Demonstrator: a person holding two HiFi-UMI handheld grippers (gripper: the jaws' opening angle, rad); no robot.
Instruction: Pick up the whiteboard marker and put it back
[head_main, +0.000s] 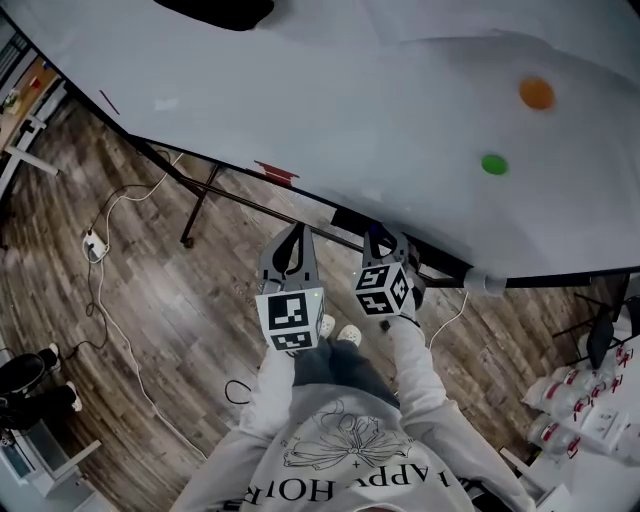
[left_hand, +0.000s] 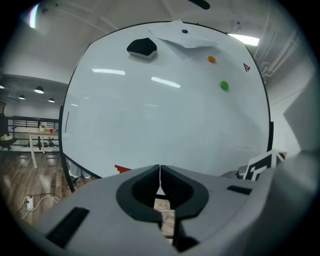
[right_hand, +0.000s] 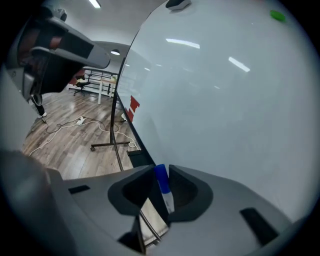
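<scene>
The whiteboard marker, white with a blue cap, stands tilted between the jaws of my right gripper. Its cap is by the left jaw tip, and a thin slit of light shows between it and the right jaw, so the pads do not clamp it. That gripper points at the lower edge of the whiteboard, by the black tray ledge. My left gripper is beside it, shut with nothing between its jaws. The marker does not show in the head view.
An orange magnet, a green magnet, a red marker piece and a black eraser sit on the board. The board's wheeled stand and a power strip with cables are on the wooden floor. Bottles stand at the right.
</scene>
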